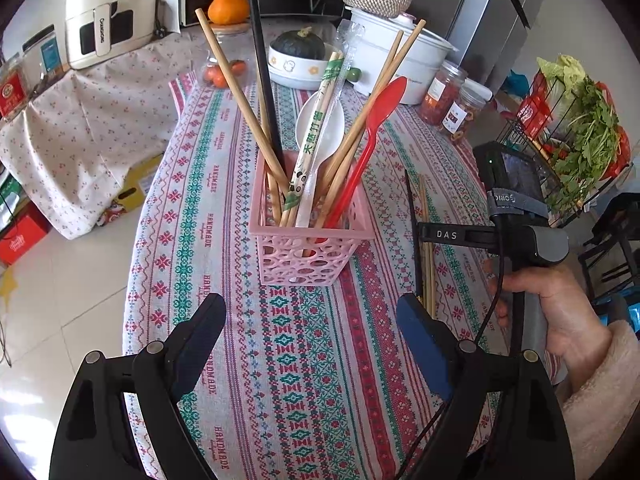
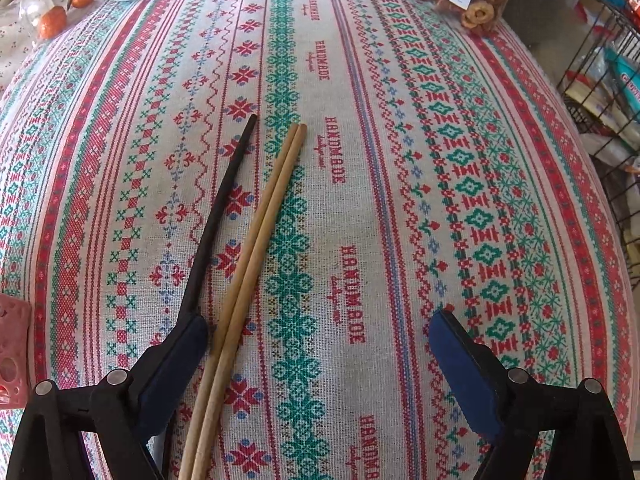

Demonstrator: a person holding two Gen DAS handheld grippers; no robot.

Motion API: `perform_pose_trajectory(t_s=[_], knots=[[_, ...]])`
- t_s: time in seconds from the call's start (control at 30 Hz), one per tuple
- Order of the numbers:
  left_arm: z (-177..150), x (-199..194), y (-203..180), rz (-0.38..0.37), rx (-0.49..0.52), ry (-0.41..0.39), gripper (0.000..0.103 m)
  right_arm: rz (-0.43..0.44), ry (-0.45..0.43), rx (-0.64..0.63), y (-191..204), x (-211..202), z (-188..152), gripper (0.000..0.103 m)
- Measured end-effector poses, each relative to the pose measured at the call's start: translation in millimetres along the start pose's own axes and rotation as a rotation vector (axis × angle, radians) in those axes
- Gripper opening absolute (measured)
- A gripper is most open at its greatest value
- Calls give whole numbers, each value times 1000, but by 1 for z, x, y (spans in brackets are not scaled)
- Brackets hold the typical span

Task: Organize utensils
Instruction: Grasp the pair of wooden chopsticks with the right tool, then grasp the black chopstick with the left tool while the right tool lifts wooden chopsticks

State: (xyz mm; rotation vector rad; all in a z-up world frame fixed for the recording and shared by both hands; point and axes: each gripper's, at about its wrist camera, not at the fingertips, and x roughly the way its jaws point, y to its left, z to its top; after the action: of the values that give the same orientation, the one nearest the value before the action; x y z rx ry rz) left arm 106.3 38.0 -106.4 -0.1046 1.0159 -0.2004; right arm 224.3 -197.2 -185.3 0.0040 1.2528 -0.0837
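Note:
A pink perforated basket (image 1: 308, 248) stands on the patterned tablecloth (image 1: 304, 360) and holds several wooden chopsticks, a black chopstick (image 1: 260, 64), a wrapped pair, a white spoon (image 1: 320, 120) and a red spoon (image 1: 368, 140). My left gripper (image 1: 310, 312) is open and empty just in front of the basket. My right gripper (image 2: 316, 332) is open low over the cloth. A pair of wooden chopsticks (image 2: 256, 256) lies between its fingers, near the left one. A black chopstick (image 2: 224, 204) lies just outside the left fingertip. These also show right of the basket (image 1: 426, 248).
At the table's far end stand a white cooker (image 1: 400, 60), a bowl with a green squash (image 1: 298, 60), jars (image 1: 444, 92) and tangerines (image 2: 52, 20). A wire rack with greens (image 1: 580, 128) is on the right. The basket's corner (image 2: 12, 356) shows at left.

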Motion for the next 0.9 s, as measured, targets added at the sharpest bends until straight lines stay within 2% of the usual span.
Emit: perform_pose_trajectory(t_s=[0.1, 0.17, 0.2, 0.23, 0.27, 0.33, 0.57, 0.7, 0.8, 0.9], knots=[[-1, -3, -9, -30, 24, -3, 89, 6, -12, -4, -7, -5, -2, 74], [-3, -5, -16, -45, 50, -9, 89, 13, -18, -5, -12, -8, -3, 49], [-4, -5, -22, -49, 66, -11, 89, 18, -18, -6, -15, -10, -3, 42], [-5, -5, -27, -51, 82, -13, 89, 27, -16, -6, -19, -11, -3, 26], [-6, -5, -33, -52, 99, -14, 89, 39, -12, 0, -24, -12, -4, 15], [-9, -3, -46, -52, 135, -10, 89, 87, 3, 30, -39, -12, -5, 8], [-15, 16, -100, -77, 258, 33, 89, 221, 44, 160, -88, -18, -17, 8], [-2, 35, -130, -47, 315, 45, 87, 262, 39, 201, -108, -27, -23, 8], [11, 57, -150, -46, 322, 73, 77, 290, 25, 208, -117, -36, -28, 8], [32, 88, -161, -48, 275, 128, 62, 300, 19, 205, -123, -43, -31, 8]])
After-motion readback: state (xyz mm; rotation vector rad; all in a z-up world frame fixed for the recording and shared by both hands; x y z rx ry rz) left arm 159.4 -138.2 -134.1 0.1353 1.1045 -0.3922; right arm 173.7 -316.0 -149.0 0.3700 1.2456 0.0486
